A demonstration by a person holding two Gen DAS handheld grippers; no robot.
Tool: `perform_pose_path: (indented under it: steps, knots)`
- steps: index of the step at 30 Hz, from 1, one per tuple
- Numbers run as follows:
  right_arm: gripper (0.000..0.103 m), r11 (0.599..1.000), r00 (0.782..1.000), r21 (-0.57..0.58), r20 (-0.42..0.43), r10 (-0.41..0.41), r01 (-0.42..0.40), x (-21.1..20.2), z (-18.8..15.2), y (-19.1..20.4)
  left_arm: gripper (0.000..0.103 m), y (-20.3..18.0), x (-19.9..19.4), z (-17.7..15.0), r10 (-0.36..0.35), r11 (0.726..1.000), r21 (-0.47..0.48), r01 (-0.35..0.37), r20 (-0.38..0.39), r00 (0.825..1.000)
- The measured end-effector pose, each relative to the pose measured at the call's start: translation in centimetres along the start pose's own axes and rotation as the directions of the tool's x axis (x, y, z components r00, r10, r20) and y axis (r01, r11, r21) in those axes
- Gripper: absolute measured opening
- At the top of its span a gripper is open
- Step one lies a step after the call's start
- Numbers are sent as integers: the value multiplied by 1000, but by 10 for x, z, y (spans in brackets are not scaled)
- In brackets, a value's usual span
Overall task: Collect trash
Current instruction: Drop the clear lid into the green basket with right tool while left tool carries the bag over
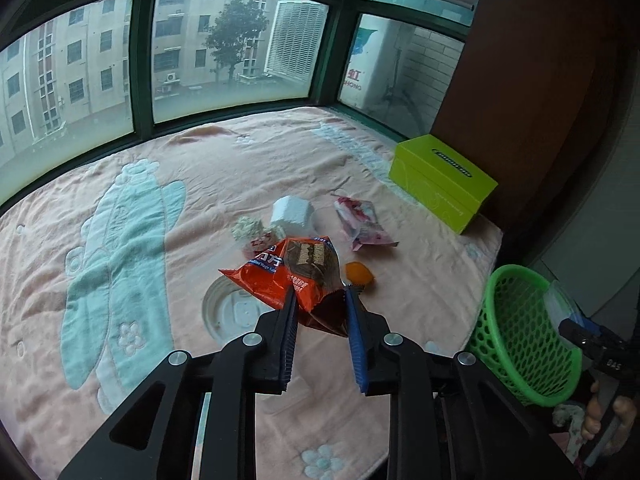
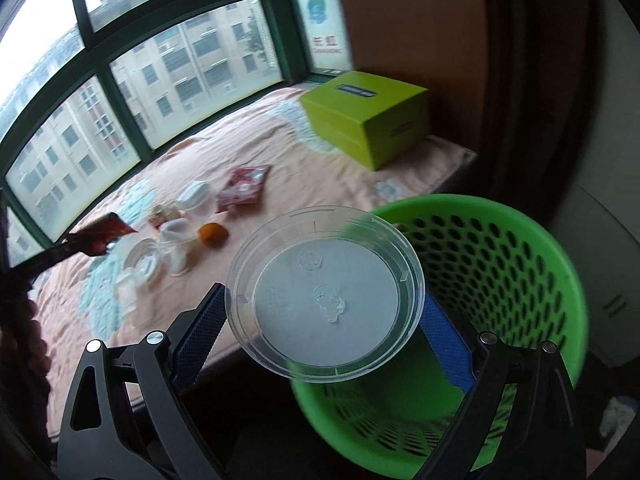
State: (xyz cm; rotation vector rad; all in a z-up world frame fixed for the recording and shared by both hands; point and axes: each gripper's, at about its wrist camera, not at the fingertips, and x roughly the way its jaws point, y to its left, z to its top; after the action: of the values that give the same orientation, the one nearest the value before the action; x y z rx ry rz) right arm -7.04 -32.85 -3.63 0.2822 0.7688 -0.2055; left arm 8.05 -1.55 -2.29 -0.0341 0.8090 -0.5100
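Note:
My left gripper (image 1: 320, 290) is shut on the corner of an orange-red snack wrapper (image 1: 288, 272), lifted clear of the pink blanket (image 1: 180, 200). The same wrapper (image 2: 108, 232) shows at the far left of the right wrist view. My right gripper (image 2: 324, 300) is shut on a clear round plastic lid (image 2: 332, 264), pressed at its two sides between the blue pads (image 2: 200, 328). The lid hangs at the rim of a green mesh basket (image 2: 500, 264), partly over its opening. In the left wrist view the basket (image 1: 516, 328) stands off the blanket's right edge.
Still on the blanket lie a pink wrapper (image 1: 360, 220), a white foam piece (image 1: 290, 212), crumpled paper (image 1: 246, 228), an orange scrap (image 1: 359, 273) and a white round lid (image 1: 228, 312). A lime-green box (image 1: 440, 176) sits at the back right, windows behind, a brown cabinet to the right.

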Motion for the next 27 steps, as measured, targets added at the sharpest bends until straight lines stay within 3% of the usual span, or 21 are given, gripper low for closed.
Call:
perform_pose_path:
  steps: [5,11,21,27]
  knots:
    - [93,998,999,51,-11,-46,46,-4,-6,-25,23,-44,-6,13,-112,992,64,111,11,994]
    - [94,995,998,75,-13,-67,68,-11,-14,-43,23,-106,7,19,-216,964,151,218,-28,976]
    - [96,991,996,105,35,-87,82,-34,-17,-66,23,-195,34,8,-320,904,245,350,-155,935]
    - [96,984,989,137,75,-124,113,-48,-19,-84,26,-232,52,-9,-341,873,281,399,-235,910]
